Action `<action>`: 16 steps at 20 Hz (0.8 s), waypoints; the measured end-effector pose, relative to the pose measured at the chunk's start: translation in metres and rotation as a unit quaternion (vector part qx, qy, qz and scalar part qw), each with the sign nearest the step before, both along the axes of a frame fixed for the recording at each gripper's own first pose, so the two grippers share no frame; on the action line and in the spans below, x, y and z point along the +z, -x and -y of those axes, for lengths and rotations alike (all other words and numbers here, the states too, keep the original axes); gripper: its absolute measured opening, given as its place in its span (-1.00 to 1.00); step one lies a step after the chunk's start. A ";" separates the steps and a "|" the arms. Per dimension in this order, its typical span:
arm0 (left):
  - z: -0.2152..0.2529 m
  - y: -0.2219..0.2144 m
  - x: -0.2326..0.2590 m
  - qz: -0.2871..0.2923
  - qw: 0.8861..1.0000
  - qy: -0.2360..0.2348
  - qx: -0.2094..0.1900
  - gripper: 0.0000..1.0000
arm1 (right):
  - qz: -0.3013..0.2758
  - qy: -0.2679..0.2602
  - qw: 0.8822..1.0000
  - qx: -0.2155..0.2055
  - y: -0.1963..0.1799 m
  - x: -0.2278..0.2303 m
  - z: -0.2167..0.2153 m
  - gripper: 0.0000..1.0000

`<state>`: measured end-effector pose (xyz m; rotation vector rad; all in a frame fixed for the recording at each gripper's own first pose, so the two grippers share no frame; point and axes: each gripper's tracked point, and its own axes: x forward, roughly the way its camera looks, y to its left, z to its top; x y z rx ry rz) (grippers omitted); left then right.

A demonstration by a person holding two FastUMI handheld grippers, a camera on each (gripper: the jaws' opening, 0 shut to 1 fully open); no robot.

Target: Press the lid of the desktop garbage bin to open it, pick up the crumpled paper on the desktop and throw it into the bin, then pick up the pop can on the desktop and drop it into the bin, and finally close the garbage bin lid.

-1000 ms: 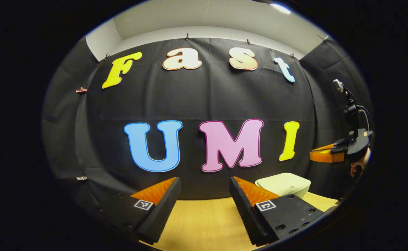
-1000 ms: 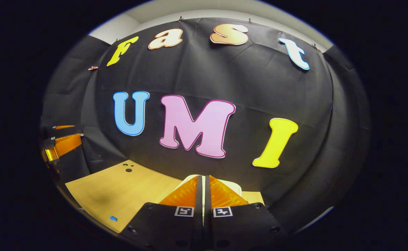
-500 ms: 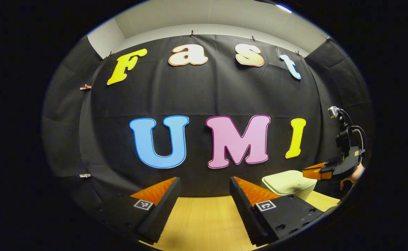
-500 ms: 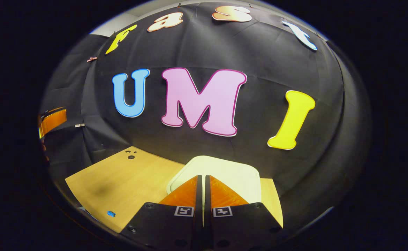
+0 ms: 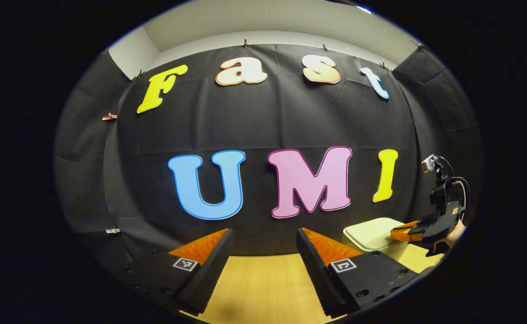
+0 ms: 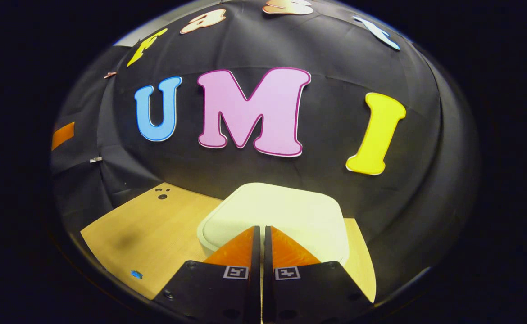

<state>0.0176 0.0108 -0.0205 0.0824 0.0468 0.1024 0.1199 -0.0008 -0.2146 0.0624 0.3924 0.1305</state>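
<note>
The right gripper [image 6: 261, 229] was positioned directly over the near edge of the pale cream, rounded-square plastic garbage bin [image 6: 277, 211], its jaws drawn together with only a thin slit between them and nothing held. In my judgement this closed, wedge-like posture was chosen to give a single blunt tip for pressing the lid, the first step of the task. Whether the tip was touching the lid could not be determined from the right gripper view. In the left gripper view the same gripper [image 5: 403, 233] was seen from the side, reaching in over the bin's [image 5: 369, 234] top from the right, with a hand [image 5: 455, 233] partly visible behind it.

The bin stood toward the far right corner of the light wood-grain surface [image 6: 155, 234], close to the black cloth wall. Its lid appeared smooth, matte and gently domed with soft corners, and was down.

The left gripper [image 5: 263, 238] was held apart from the bin, over the middle of the surface [image 5: 268, 283], its jaws standing wide apart and empty, presumably in readiness for the pickup steps. Its inner faces appeared ribbed.

A small blue mark [image 6: 134, 273] lay near the surface's front left edge and dark spots [image 6: 161, 193] at its far left corner. No crumpled paper or pop can was identified.
</note>
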 end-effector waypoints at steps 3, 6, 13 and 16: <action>0.000 0.001 -0.003 -0.005 1.000 0.002 0.003 0.82 | 0.000 -0.010 1.000 -0.008 0.002 -0.004 0.003 -0.87; 0.000 0.003 -0.003 -0.007 1.000 0.003 0.008 0.82 | 0.010 -0.006 1.000 -0.008 0.004 -0.006 0.002 -0.86; -0.001 0.010 0.000 -0.003 1.000 0.006 0.012 0.82 | 0.017 0.025 1.000 -0.005 0.003 0.004 0.000 -0.87; -0.002 0.014 0.001 -0.004 1.000 0.008 0.014 0.82 | 0.017 0.014 1.000 0.004 0.006 0.010 -0.003 -0.87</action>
